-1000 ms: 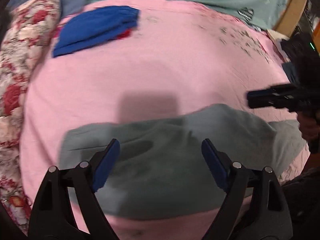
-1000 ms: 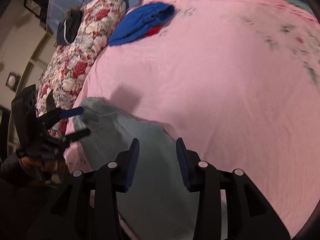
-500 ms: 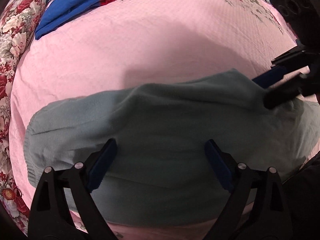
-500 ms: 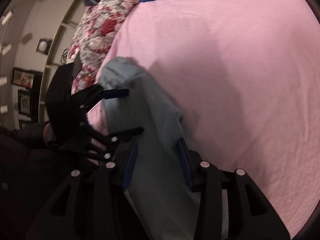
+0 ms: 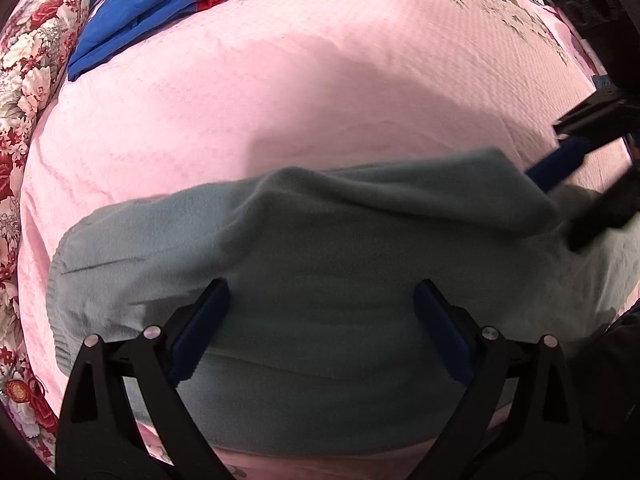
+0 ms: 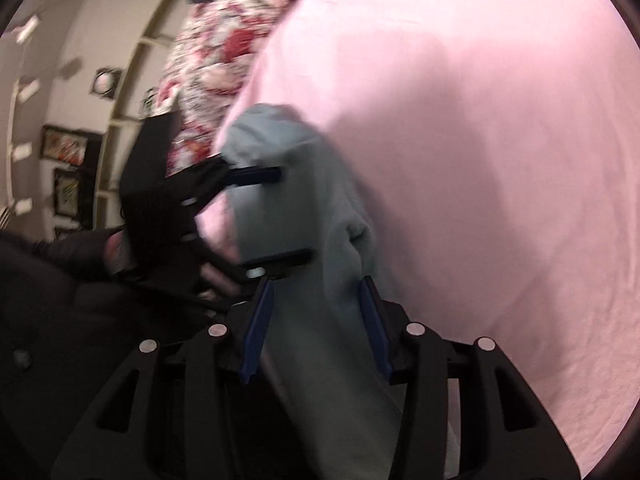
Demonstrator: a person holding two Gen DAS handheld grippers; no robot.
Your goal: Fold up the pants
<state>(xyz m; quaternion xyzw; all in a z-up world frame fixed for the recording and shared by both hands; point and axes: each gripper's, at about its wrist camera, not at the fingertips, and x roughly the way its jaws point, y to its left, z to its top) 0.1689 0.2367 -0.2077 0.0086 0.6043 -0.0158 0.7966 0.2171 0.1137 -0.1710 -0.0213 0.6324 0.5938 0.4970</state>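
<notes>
Grey-green pants (image 5: 320, 248) lie crosswise on the pink bedspread (image 5: 320, 100), with a raised fold running toward their right end. My left gripper (image 5: 320, 292) points down just over their middle; its jaws are opening wide and the pads touch nothing. In the right wrist view it hovers over the far end of the pants (image 6: 288, 148), left gripper (image 6: 288, 216). My right gripper (image 6: 316, 284) sits low over the other end, jaws opening, with the cloth fold between its blue pads but not pinched. The right gripper (image 5: 554, 208) shows at the right edge of the left wrist view.
Folded blue clothes (image 5: 160, 4) lie at the far left of the bed. A floral quilt (image 5: 24, 80) runs along the left edge. A black box (image 5: 592, 4) stands at the far right. A dark sleeve and hand (image 6: 100, 248) hold the left gripper; beyond is a wall with pictures (image 6: 64, 148).
My left gripper has dropped close over the pants and spread wider. The right gripper has swung toward the left gripper, come down onto the pants' end, and widened a little.
</notes>
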